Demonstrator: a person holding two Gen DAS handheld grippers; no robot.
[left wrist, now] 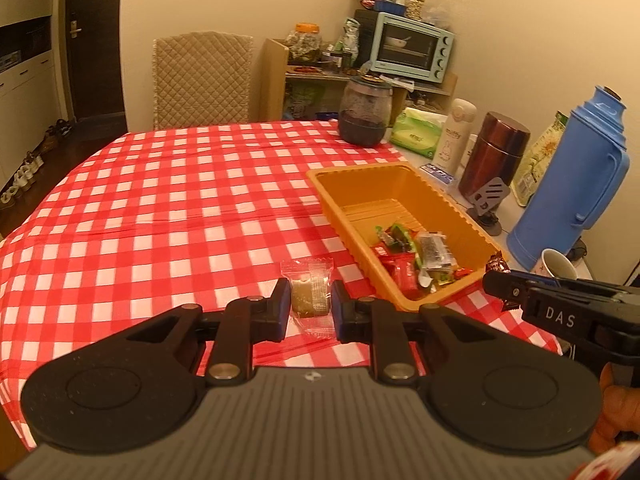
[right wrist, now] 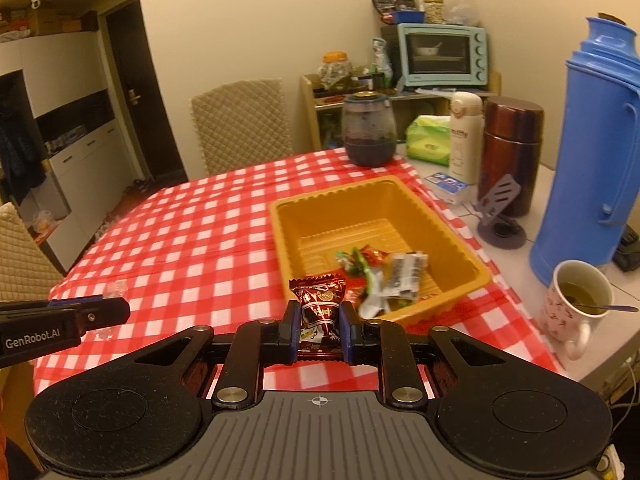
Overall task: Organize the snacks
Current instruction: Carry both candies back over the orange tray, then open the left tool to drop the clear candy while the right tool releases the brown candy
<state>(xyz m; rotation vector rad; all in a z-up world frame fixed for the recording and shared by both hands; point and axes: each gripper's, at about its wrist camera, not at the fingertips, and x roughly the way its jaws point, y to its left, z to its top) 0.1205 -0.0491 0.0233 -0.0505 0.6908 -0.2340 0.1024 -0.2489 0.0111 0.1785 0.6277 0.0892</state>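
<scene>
My left gripper [left wrist: 311, 304] is shut on a clear-wrapped pale snack cake [left wrist: 310, 294], held just above the checked cloth, left of the orange tray [left wrist: 400, 178]. The tray holds several wrapped snacks [left wrist: 416, 258] in its near end. My right gripper [right wrist: 319, 326] is shut on a dark red wrapped candy [right wrist: 320, 310], close to the tray's [right wrist: 280, 216] near left corner. In the left wrist view the right gripper [left wrist: 496, 280] comes in from the right at the tray's near corner. In the right wrist view the left gripper [right wrist: 116, 308] shows at the left edge.
A dark glass jar [left wrist: 365, 110], tissue pack [left wrist: 416, 134], white bottle [left wrist: 456, 136], brown flask [left wrist: 494, 156], blue thermos [left wrist: 576, 184] and phone stand [left wrist: 486, 204] line the table's right side. A mug with tea and spoon [right wrist: 576, 300] stands near the right edge. A quilted chair [left wrist: 202, 78] is behind.
</scene>
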